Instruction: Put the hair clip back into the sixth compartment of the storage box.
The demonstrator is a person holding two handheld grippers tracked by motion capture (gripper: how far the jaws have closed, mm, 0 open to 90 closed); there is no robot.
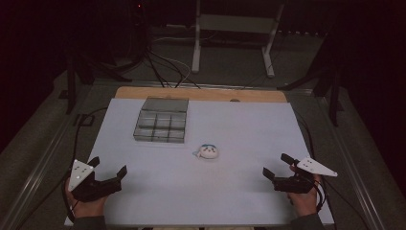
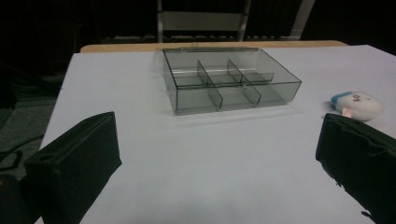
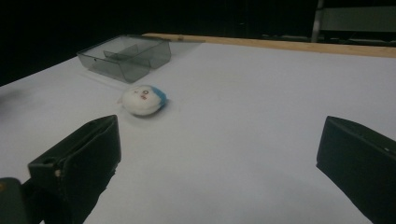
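Tongs, left [image 1: 108,167] and right [image 1: 275,165], both spread and empty, well apart from plush toy [image 1: 209,151].

A white sheet [image 1: 230,191] covers the table, leaving a strip of wooden edge [image 1: 201,94] bare at the far side. Beyond it a white metal frame [image 1: 233,28] stands on the grey floor [image 1: 230,67], with black cables [image 1: 163,64] trailing to its left. The background is dark.

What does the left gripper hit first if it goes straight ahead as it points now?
Probably the clear divided box, which sits nearly centred ahead of the open left gripper. The plush toy lies off to the right of that line. Depth is uncertain.
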